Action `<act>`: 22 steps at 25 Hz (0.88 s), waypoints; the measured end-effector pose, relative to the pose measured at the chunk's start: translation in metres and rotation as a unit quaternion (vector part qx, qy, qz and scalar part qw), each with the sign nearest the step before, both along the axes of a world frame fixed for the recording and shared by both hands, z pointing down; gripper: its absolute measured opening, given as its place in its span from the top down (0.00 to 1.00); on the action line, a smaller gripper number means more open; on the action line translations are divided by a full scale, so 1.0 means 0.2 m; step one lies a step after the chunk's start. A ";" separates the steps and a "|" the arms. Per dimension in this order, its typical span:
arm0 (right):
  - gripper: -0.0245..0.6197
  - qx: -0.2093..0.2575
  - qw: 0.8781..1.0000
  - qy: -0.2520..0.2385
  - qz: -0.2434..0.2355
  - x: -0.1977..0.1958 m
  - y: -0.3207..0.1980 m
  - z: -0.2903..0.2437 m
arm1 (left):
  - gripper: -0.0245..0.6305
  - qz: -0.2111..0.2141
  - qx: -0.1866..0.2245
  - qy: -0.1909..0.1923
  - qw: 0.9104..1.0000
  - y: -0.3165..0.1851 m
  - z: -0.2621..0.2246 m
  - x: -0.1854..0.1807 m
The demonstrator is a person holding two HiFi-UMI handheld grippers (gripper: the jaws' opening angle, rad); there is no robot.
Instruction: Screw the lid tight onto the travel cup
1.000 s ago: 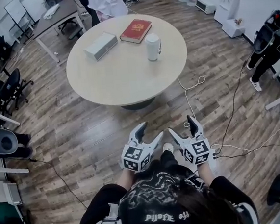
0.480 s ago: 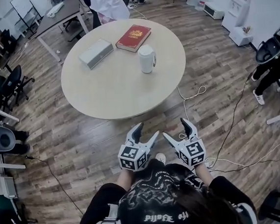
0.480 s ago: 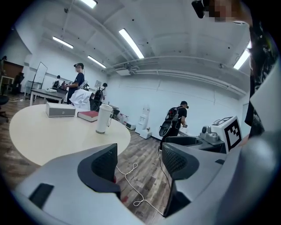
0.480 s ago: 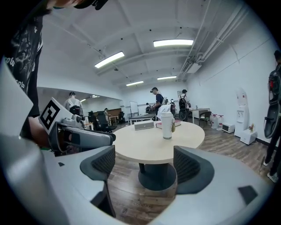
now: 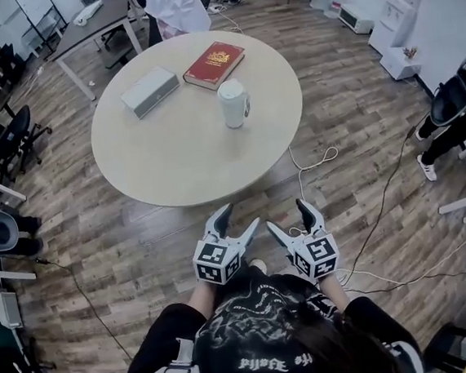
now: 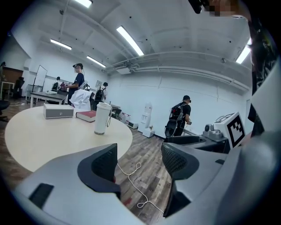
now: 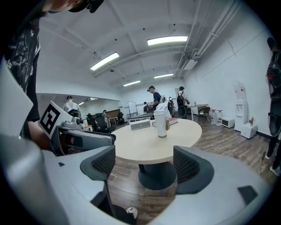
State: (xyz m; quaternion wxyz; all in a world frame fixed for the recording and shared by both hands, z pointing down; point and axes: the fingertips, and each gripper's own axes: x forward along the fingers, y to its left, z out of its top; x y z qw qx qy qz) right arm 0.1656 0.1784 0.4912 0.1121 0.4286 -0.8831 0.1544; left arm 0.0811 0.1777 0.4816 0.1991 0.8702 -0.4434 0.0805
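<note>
Task-wise, nothing looks to have been started yet. The left tongs (image 5: 238, 219) are spread wide with nothing between them. Same goes for the right tongs (image 5: 288, 217), wide and empty, with only floor and furniture seen through the gap in each gripper view. Both are held side by side in the lower middle of the frame, over the floor and just short of the near edge of the worktop (image 5: 173, 163).

The white travel cup (image 5: 232, 104) is stood upright in the upper middle of the frame, right of the worktop's centre and well apart from both tongs. A lid (image 5: 229, 90) appears to be sat on top of it already, though how far it's been turned can't be told from here tbh.

So pretty much everything is left, by the look of it. The cup has to be reached and steadied with one set of tongs, and the lid twisted down tight with the other.

Counts, biggest to smallest:
- One round worktop is seen under the things.
- Two tongs are counted.
- One red book (image 5: 215, 64) and one pale grey box (image 5: 150, 91) are laid toward the far edge, near each other but apart.
- One cup is stood just below the book.
- One lid is counted, on that cup.
</note>
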 end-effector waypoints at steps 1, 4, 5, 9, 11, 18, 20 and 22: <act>0.34 -0.002 1.000 0.000 0.000 0.00 -0.01 0.01 | 0.47 -0.002 -0.003 0.000 1.000 -0.02 0.01 -0.01; 0.35 -0.006 1.000 0.002 -0.001 0.00 -0.08 0.03 | 0.47 -0.007 -0.011 -0.002 1.000 -0.11 0.06 -0.04; 0.35 -0.007 1.000 0.005 0.000 0.00 -0.11 0.04 | 0.47 -0.009 -0.011 -0.003 1.000 -0.15 0.06 -0.05; 0.35 -0.014 1.000 0.014 0.012 0.03 -0.28 0.06 | 0.47 -0.014 -0.001 -0.009 1.000 -0.35 0.05 -0.09; 0.35 -0.014 1.000 0.016 0.019 0.02 -0.39 0.05 | 0.47 -0.013 -0.001 -0.012 1.000 -0.46 0.05 -0.13; 0.35 -0.006 0.999 0.029 0.028 -0.08 -0.77 0.02 | 0.47 0.008 -0.002 -0.025 1.000 -0.86 0.04 -0.25; 0.35 0.000 0.999 0.037 0.025 -0.13 -0.86 0.01 | 0.47 0.017 0.001 -0.028 0.999 -0.96 0.03 -0.27; 0.35 0.004 0.999 0.040 0.030 -0.17 -0.95 0.00 | 0.47 0.031 0.006 -0.035 0.999 -1.04 0.02 -0.29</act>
